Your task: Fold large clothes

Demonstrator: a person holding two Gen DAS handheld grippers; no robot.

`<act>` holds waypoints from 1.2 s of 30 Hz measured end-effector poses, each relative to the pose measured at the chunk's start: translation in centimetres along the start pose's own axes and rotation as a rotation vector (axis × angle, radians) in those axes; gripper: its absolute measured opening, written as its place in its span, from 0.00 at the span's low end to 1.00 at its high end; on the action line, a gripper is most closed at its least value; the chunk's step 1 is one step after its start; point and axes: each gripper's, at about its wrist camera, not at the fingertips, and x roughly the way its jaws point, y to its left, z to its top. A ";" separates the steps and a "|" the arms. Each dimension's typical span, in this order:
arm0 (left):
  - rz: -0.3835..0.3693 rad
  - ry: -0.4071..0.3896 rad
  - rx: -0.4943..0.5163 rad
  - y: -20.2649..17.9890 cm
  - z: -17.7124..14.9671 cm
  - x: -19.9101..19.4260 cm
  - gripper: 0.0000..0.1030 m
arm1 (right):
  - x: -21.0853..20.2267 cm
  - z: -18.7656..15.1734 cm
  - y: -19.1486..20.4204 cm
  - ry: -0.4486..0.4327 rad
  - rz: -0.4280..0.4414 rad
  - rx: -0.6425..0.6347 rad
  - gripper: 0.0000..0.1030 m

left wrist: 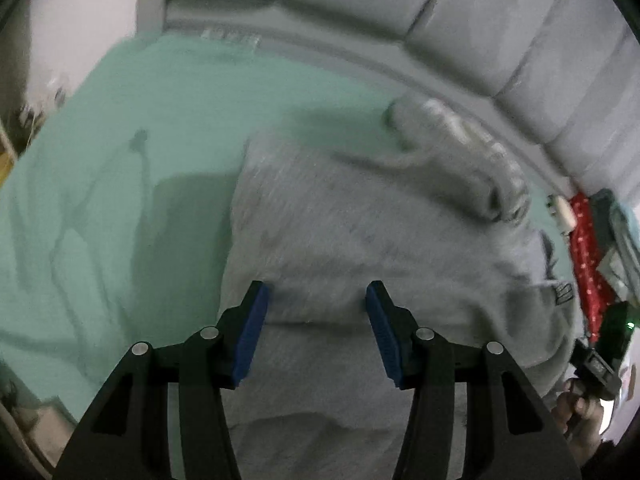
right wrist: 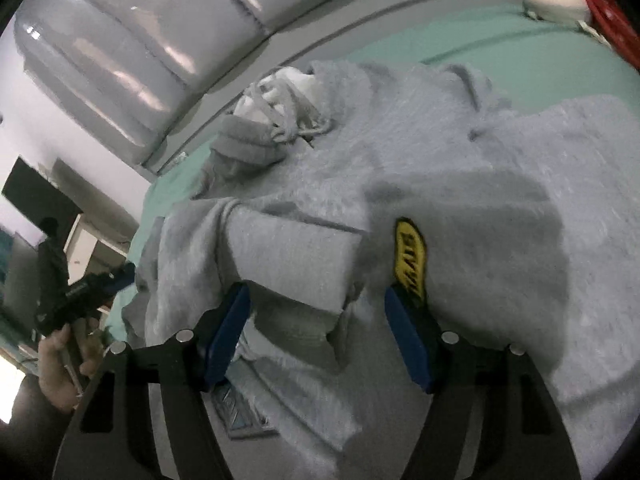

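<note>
A large grey fleece hoodie point(left wrist: 360, 232) lies on a mint green sheet point(left wrist: 140, 140) on a bed. Its hood and a sleeve cuff are bunched at the far end point(left wrist: 472, 156). My left gripper point(left wrist: 316, 304) is open and empty, just above the grey fabric. In the right wrist view the hoodie point(right wrist: 460, 152) shows a yellow patch point(right wrist: 410, 260), a drawstring tangle near the hood point(right wrist: 288, 116) and a folded sleeve cuff point(right wrist: 296, 264). My right gripper point(right wrist: 316, 308) is open over that folded cuff, holding nothing.
A grey padded headboard point(left wrist: 440, 8) runs along the far side of the bed. A red patterned cloth point(left wrist: 588, 256) and a white object point(right wrist: 556, 0) lie at the bed's edge. The other hand and gripper show at the frame edges point(right wrist: 80, 292).
</note>
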 end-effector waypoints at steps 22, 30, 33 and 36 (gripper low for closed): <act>0.120 0.036 0.161 -1.9 -2.3 0.5 0.53 | -12.8 -1.8 -2.0 -0.066 -0.335 0.100 0.07; 0.121 0.001 0.096 -0.7 -2.5 -1.3 0.53 | -12.0 -2.2 -1.6 -0.050 -0.344 0.059 0.08; 0.083 -0.069 0.081 -0.8 -2.1 -2.9 0.53 | -11.6 -2.3 -0.8 -0.053 -0.345 0.024 0.10; 0.068 -0.102 0.107 -1.8 -1.8 -3.5 0.53 | -10.9 -2.3 -0.3 -0.051 -0.336 -0.011 0.28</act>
